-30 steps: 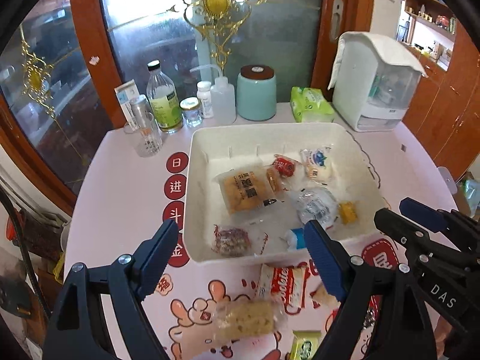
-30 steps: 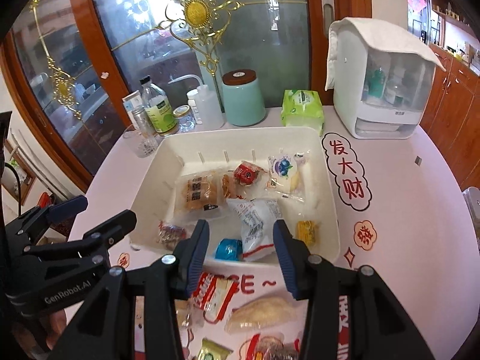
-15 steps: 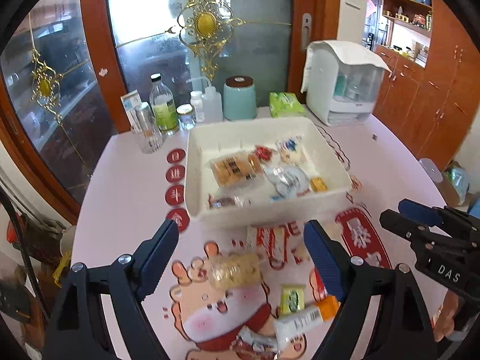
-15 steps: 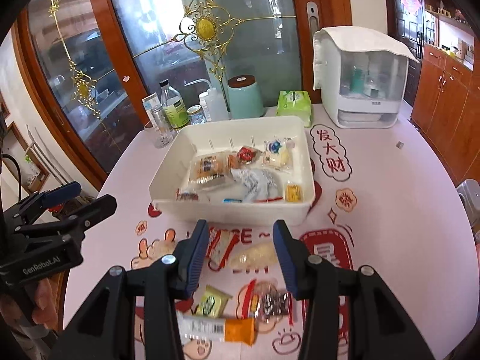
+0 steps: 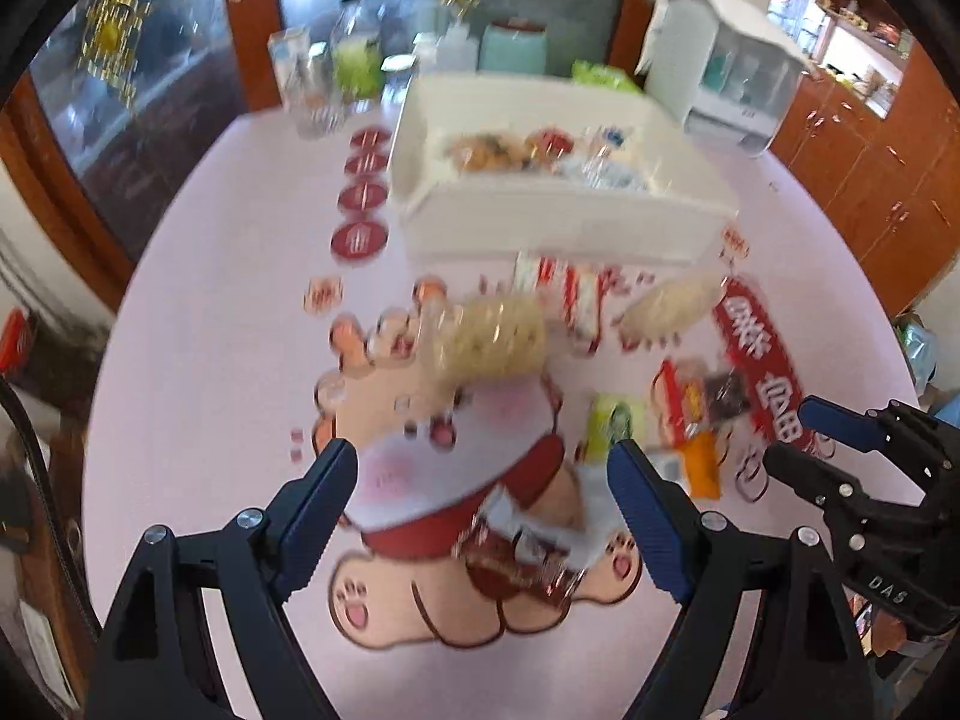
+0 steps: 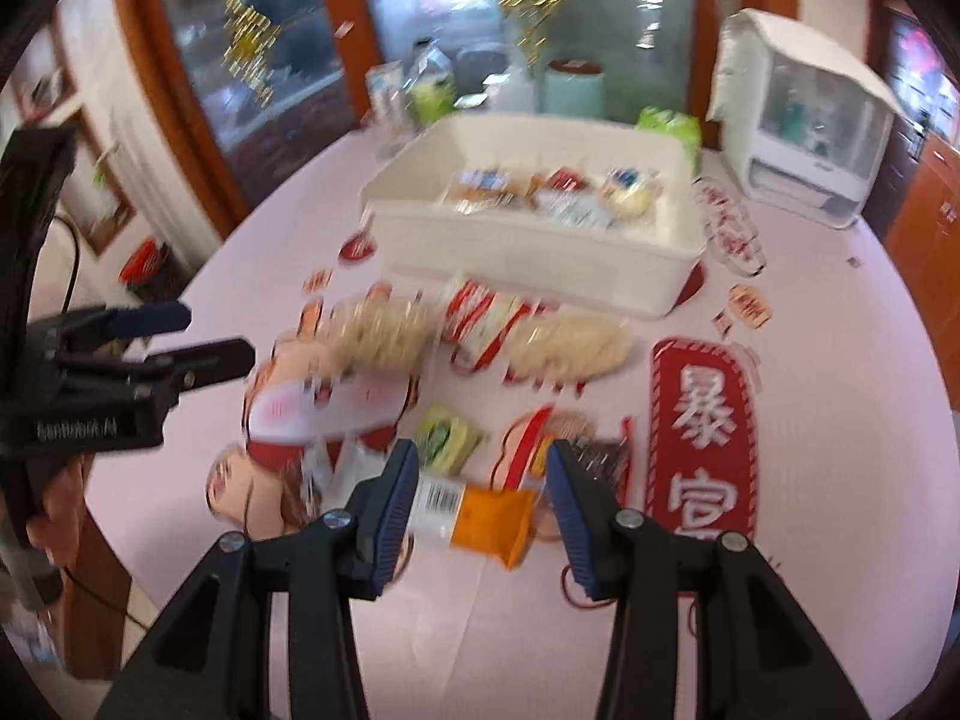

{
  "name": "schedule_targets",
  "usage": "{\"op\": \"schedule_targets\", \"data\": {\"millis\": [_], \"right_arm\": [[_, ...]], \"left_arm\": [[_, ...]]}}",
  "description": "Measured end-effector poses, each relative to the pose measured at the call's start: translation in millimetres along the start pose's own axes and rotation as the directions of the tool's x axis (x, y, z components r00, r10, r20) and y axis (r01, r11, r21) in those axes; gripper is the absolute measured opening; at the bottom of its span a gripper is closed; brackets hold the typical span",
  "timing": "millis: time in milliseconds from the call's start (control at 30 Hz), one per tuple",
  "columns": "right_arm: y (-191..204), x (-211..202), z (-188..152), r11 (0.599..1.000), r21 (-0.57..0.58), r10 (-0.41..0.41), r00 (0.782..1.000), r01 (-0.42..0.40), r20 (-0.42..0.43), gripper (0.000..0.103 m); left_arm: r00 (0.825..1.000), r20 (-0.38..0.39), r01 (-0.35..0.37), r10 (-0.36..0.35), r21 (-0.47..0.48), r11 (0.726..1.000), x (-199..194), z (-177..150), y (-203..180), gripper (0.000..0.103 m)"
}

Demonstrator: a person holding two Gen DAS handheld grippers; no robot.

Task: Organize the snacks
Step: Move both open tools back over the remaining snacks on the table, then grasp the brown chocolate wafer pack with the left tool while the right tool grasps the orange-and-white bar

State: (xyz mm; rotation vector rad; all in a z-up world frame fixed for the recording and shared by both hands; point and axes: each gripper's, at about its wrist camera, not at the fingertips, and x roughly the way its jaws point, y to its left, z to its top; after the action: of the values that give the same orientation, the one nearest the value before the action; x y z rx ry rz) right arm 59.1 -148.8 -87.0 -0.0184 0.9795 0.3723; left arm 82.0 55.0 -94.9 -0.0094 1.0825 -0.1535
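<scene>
Blue pads on your right gripper [image 6: 483, 504] stand apart w/ nothing between them; it hangs just over the near table edge, above an orange-and-white packet [image 6: 474, 510] w/ a barcode that lies flat on the pink tablecloth [image 6: 840, 420]. Just beyond that sit a green sachet [image 6: 447, 438] and a dark foil pack [image 6: 600, 456], blurred, contents can't be read. Your left gripper [image 5: 483, 516] is spread wider, also empty, over the cartoon print, w/ a small crumpled red-and-white wrapper [image 5: 522, 546] lying between its fingers' line of sight. Further out, mid-table: a pale crispy-looking snack in clear wrap [image 5: 492, 333], a red-and-white striped pack [image 5: 564, 288] right of it, then a long pale pastry pack [image 6: 570, 345]; the striped pack lies just in front of the tray's near wall. White tray [image 6: 528, 258] sits behind them holding several snack packs, too smeared to tell apart. At the far table edge: bottles, a mint canister [image 6: 573, 90], a green tissue pack [image 6: 669, 123] and a white dispenser box [image 6: 804, 120].
</scene>
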Motion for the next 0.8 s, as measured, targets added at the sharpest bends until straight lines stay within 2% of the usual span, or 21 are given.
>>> {"op": "schedule_targets", "data": {"millis": [67, 233, 367, 433, 500, 667, 733, 800], "right_arm": [[4.2, 11.8, -7.6, 0.999, -0.042, -0.007, 1.000, 0.006, -0.025, 0.045], [18.0, 43.2, -13.8, 0.980, -0.194, 0.034, 0.995, -0.051, -0.090, 0.045], [30.2, 67.1, -10.6, 0.929, -0.346, 0.083, 0.985, -0.130, -0.149, 0.045], [33.3, 78.6, -11.0, 0.894, -0.406, 0.115, 0.973, -0.188, -0.199, 0.045], [35.6, 83.5, -11.2, 0.858, -0.470, 0.125, 0.972, -0.208, -0.201, 0.052], [38.3, 104.4, -16.2, 0.790, -0.553, 0.123, 0.951, -0.267, -0.283, 0.052], [36.2, 108.1, -18.9, 0.774, -0.565, 0.138, 0.946, -0.287, -0.292, 0.050], [31.2, 105.1, -17.1, 0.775, -0.547, 0.169, 0.938, -0.316, -0.303, 0.041]], "left_arm": [[1.000, -0.023, 0.002, -0.003, -0.031, 1.000, 9.4, -10.6, 5.3, 0.085], [0.998, -0.067, -0.028, 0.020, -0.119, 0.993, 29.5, -28.0, 13.0, 0.085], [0.995, -0.099, -0.050, 0.030, -0.205, 0.977, 40.8, -34.3, 18.9, 0.085], [0.993, -0.115, -0.068, 0.041, -0.242, 0.968, 47.5, -36.6, 20.1, 0.085], [0.991, -0.130, -0.073, 0.038, -0.278, 0.958, 52.7, -39.0, 20.7, 0.085], [0.984, -0.173, -0.094, 0.038, -0.328, 0.940, 66.2, -44.3, 17.7, 0.085], [0.981, -0.189, -0.101, 0.036, -0.347, 0.932, 72.1, -47.0, 16.6, 0.085], [0.978, -0.207, -0.103, 0.027, -0.369, 0.924, 78.6, -49.7, 13.1, 0.085]]}}
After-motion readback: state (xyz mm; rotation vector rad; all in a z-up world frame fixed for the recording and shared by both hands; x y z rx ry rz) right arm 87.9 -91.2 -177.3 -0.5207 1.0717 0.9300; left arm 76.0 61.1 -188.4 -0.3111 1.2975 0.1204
